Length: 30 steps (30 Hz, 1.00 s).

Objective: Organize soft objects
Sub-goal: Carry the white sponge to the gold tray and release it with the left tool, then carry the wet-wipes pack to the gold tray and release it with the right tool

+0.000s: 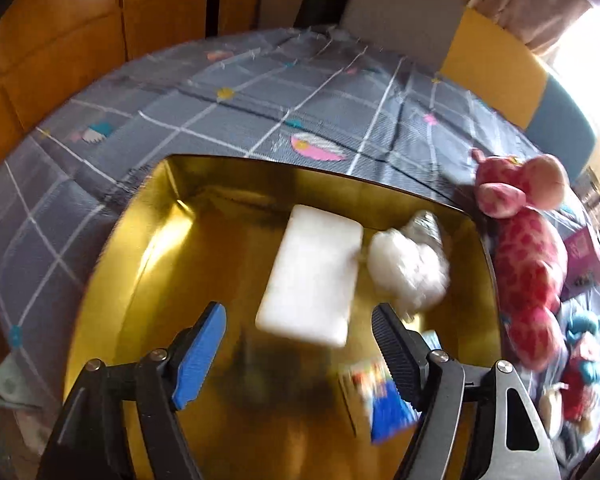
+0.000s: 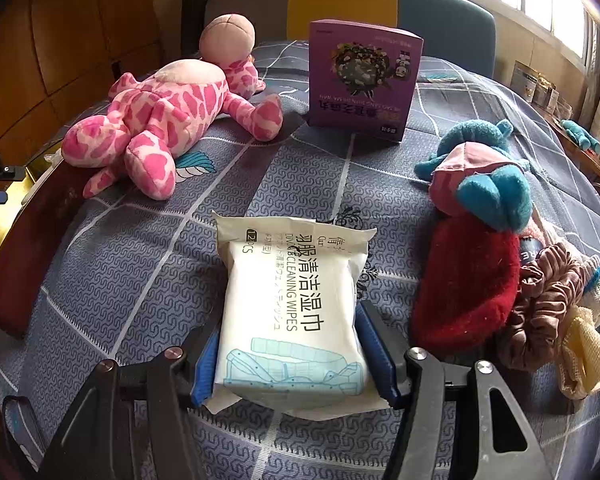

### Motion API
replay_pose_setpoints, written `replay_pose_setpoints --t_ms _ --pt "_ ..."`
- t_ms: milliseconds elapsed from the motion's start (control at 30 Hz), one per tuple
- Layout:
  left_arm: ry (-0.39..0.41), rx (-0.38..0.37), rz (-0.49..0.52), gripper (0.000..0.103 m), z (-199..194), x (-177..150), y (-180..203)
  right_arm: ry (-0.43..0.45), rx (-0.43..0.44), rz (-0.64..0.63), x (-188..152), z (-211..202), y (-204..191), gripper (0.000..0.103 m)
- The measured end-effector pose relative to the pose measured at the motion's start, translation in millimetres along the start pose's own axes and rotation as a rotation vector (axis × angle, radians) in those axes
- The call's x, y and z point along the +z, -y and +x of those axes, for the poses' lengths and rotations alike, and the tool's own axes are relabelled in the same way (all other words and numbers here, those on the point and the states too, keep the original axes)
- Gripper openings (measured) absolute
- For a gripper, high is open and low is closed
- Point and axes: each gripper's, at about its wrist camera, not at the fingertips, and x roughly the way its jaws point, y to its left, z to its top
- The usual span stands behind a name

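Note:
A gold metal tin point(image 1: 140, 248) lies on the bed in the left wrist view. Inside it are a white rectangular soft block point(image 1: 312, 276), a white fluffy ball point(image 1: 408, 268) and a small colourful packet point(image 1: 384, 400). My left gripper point(image 1: 298, 310) hangs open over the tin. The block's near end lies between the fingers, and the blue pads do not touch it. My right gripper point(image 2: 288, 328) is shut on a white pack of cleaning wipes point(image 2: 292, 288) that rests on the sheet. A pink spotted plush point(image 2: 160, 120) lies beside the tin.
A purple box point(image 2: 364, 80) stands upright behind the wipes. At the right are a blue plush point(image 2: 488, 188), a red knit piece point(image 2: 468, 288) and a brown scrunchie point(image 2: 548, 312). The grey checked sheet point(image 1: 220, 120) covers the bed. A wooden wardrobe stands to the left.

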Motion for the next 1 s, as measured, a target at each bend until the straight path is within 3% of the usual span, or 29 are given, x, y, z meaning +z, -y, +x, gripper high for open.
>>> replay_pose_setpoints --t_ms 300,633,1000 --pt "0.164 0.010 0.088 0.078 -67 -55 13 0.004 -0.004 -0.001 -1 -1 0 0.062" --pt "0.199 0.021 0.166 0.079 -97 -93 23 0.003 -0.013 -0.009 0 -1 -1 0.062" --pt "0.197 0.012 0.173 0.080 -105 -115 15 -0.005 -0.055 -0.014 0 -4 -7 0.062"
